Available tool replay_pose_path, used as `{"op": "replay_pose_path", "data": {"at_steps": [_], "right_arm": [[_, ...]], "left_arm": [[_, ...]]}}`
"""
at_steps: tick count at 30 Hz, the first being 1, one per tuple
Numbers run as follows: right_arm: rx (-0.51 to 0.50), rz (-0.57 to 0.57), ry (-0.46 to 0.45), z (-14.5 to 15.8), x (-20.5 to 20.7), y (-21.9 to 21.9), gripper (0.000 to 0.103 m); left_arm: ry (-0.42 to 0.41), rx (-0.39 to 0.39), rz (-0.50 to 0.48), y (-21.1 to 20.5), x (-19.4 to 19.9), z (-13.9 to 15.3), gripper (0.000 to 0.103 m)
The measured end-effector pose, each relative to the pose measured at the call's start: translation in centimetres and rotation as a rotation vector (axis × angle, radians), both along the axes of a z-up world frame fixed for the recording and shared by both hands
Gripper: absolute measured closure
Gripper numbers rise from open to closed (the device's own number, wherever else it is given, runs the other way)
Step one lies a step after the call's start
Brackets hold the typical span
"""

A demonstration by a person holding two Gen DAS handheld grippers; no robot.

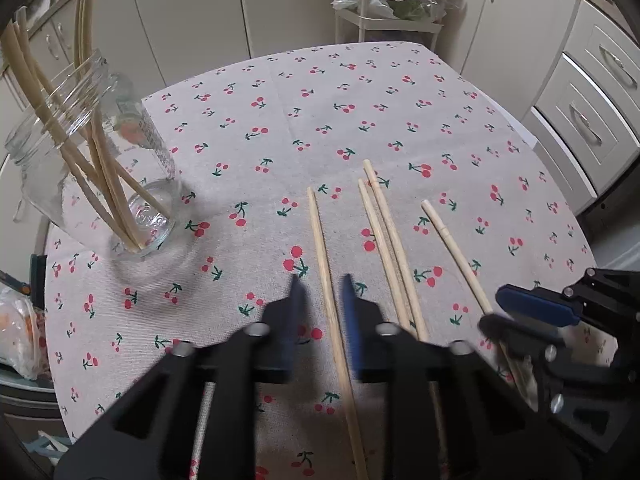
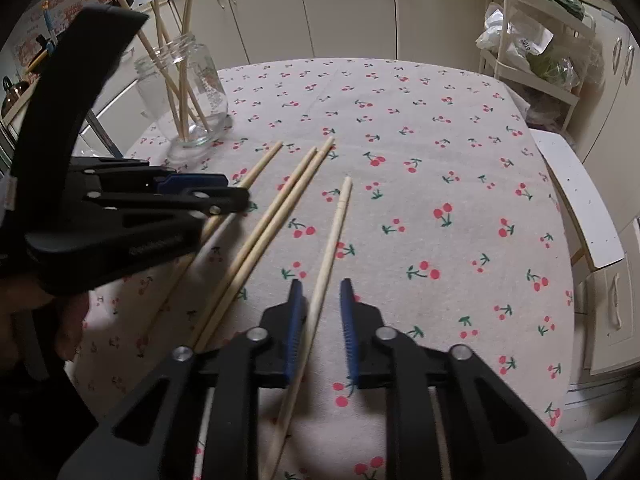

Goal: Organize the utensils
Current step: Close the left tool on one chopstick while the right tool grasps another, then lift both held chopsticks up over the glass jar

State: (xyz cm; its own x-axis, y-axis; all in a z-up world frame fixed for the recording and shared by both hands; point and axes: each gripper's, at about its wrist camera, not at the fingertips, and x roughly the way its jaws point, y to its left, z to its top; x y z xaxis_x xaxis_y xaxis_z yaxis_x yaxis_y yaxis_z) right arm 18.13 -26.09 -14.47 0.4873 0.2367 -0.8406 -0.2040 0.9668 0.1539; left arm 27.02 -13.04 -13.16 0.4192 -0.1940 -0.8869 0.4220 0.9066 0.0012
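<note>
A clear glass jar stands at the table's left and holds several wooden chopsticks; it also shows in the right wrist view. Several loose chopsticks lie on the cherry-print tablecloth. My left gripper is open, its jaws on either side of the leftmost chopstick, just above the cloth. A pair of chopsticks lies right of it. My right gripper is open around the rightmost chopstick, which sits close to the left pad. The right gripper also shows in the left wrist view.
The table edge curves along the right. A white rack with plastic bags stands behind the table. White cabinets and drawers line the walls. A bag with orange contents sits off the table's left edge.
</note>
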Motion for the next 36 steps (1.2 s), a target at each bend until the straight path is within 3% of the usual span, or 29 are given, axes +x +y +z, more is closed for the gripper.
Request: {"op": "replay_pose_path", "data": {"at_steps": [2, 9, 16, 21, 27, 31, 36], "right_arm": [[-0.006, 0.013, -0.002, 0.0, -0.2, 0.1, 0.095], [0.015, 0.023, -0.016, 0.5, -0.5, 0.2, 0.097], [0.275, -0.022, 0.03, 0.7, -0.2, -1.6, 0.097], [0.459, -0.06, 0.007, 1.3, -0.1, -3.0, 0.097], [0.638, -0.059, -0.122, 3.6, 0.5, -3.2, 0.097], [0.687, -0.045, -0.214, 5.6, 1.4, -2.3, 0.097], [0.728, -0.029, -0.334, 8.7, 3.4, -1.1, 0.097]], "left_arm": [[0.011, -0.006, -0.015, 0.0, -0.3, 0.1, 0.098], [0.052, -0.099, -0.001, 2.7, -1.5, 0.6, 0.098], [0.002, -0.233, 0.028, 5.8, -2.4, 3.8, 0.098], [-0.166, -0.384, 0.013, 8.1, -4.3, 8.3, 0.098], [-0.389, -0.463, 0.116, 12.4, -3.2, 14.1, 0.098], [-0.502, -0.511, 0.172, 14.5, -1.5, 16.4, 0.098], [-0.581, -0.57, 0.213, 15.4, 0.4, 17.6, 0.098]]}}
